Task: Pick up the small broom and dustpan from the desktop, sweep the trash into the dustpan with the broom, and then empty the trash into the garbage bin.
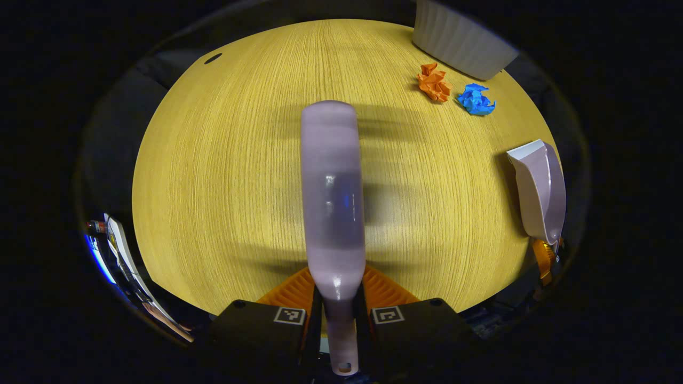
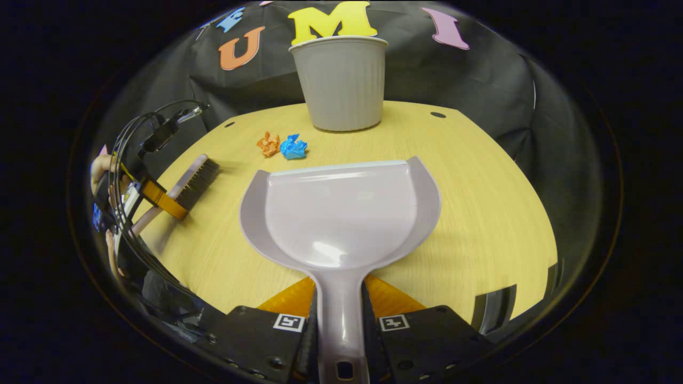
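My left gripper is shut on the handle of the small lilac broom, which points forward above the wooden desktop. In the right gripper view that broom shows its dark bristles at the left, held by the other gripper. My right gripper is shut on the handle of the lilac dustpan, whose pan faces the trash. The dustpan also shows at the right edge of the left gripper view. An orange paper ball and a blue paper ball lie in front of the grey bin.
The ribbed bin stands at the far side of the desktop, with the orange ball and blue ball beside it. A person's hand and cables are at the left. The desktop has small cable holes near its back edge.
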